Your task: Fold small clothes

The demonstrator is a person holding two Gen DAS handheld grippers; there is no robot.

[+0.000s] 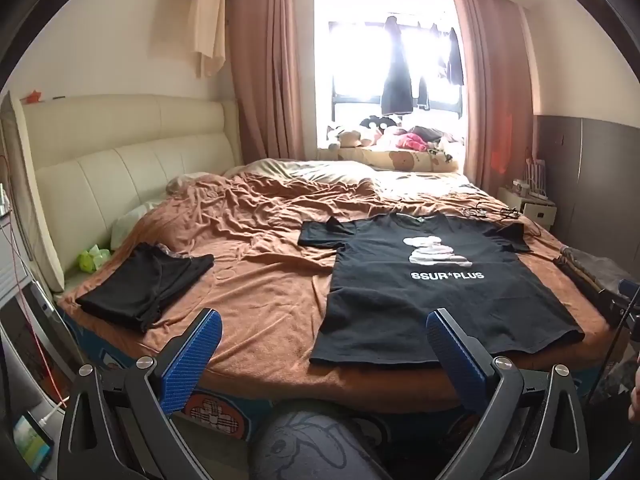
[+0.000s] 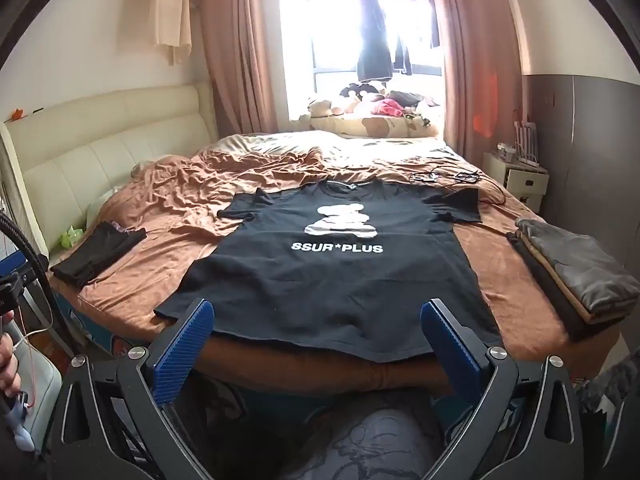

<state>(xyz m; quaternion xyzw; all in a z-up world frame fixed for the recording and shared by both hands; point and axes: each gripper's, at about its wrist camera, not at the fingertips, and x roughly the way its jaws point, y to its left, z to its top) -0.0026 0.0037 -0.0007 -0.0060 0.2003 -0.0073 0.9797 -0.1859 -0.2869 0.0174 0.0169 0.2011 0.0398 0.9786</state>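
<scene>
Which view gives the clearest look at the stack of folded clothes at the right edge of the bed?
The right wrist view: the stack of folded clothes lies whole there, its layers showing, beside the black T-shirt. In the left wrist view only a sliver of it shows at the frame's right edge, squeezed by the fisheye.

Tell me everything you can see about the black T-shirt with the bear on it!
The black T-shirt lies flat and face up on the brown blanket, unfolded, with both short sleeves spread out sideways. It looks like soft cotton. On the chest is a pale bear picture with white letters, SSUR*PLUS, under it. The collar points toward the window, and the bottom hem lies at the bed's near edge. Neither open gripper touches it. Only the blanket under it touches it.
</scene>
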